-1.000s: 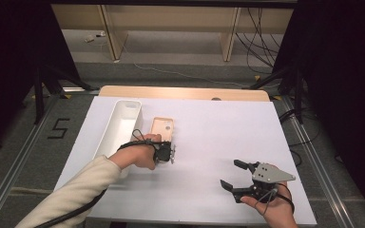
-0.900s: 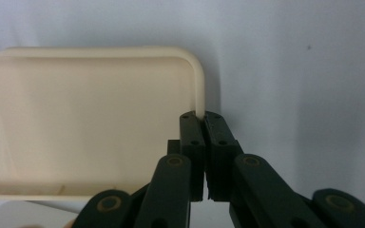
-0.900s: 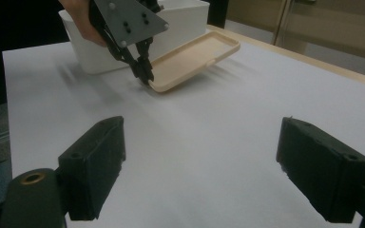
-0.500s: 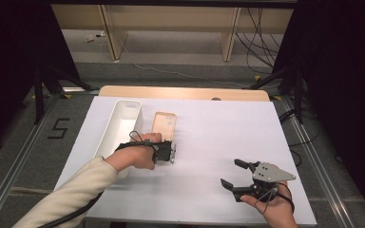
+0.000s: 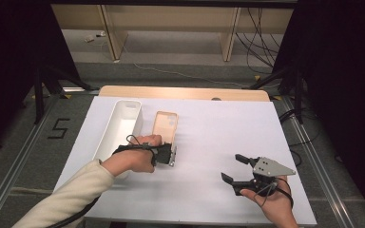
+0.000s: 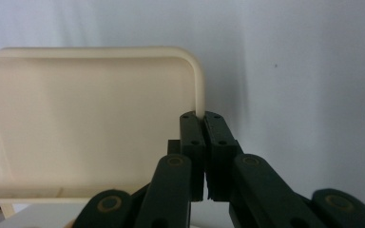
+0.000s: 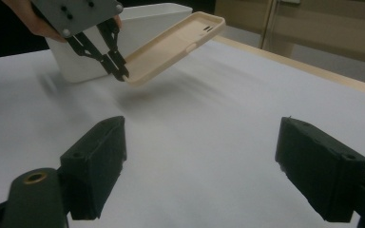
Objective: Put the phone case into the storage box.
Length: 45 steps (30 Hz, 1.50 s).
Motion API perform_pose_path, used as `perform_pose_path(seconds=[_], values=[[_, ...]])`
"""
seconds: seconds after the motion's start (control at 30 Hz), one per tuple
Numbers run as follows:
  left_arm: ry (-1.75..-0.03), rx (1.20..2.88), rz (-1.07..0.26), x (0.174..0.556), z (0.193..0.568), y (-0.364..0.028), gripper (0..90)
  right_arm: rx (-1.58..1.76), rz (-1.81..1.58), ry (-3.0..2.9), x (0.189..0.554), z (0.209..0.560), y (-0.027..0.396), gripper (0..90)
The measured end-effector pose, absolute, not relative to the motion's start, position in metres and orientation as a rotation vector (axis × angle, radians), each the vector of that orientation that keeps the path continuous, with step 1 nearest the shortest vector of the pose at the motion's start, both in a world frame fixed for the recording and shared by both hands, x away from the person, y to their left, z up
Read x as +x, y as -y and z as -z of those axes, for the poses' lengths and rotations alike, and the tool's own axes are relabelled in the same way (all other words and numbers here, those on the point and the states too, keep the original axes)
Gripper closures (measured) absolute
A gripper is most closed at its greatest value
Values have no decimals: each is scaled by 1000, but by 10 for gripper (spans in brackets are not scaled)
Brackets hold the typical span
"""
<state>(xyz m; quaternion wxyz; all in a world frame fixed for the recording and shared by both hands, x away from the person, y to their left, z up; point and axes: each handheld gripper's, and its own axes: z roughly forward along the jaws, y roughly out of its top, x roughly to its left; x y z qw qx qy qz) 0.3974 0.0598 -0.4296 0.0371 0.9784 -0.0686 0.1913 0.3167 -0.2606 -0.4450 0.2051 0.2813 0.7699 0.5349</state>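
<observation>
Two left gripper (image 6: 203, 124) fingers pinch the phone case (image 6: 90, 123) corner.

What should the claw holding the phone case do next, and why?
Probably carry it sideways over the white bin and lower it in. The left claw is shut on the rim of the beige phone case, which already hangs clear of the table, right beside the bin.
</observation>
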Motion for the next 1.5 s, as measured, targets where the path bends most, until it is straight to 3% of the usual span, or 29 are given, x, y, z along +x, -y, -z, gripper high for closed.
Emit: perform_pose_path(seconds=[1.23,1.37,1.5], values=[[398,2903,-614,359,413,-24,877,781,-1550,-2136,375,433,219,208],[341,2904,-642,353,411,-22,876,817,-1544,-2155,382,432,214,210],[426,2887,-633,353,410,-17,877,832,-1537,-2166,389,432,210,215]])
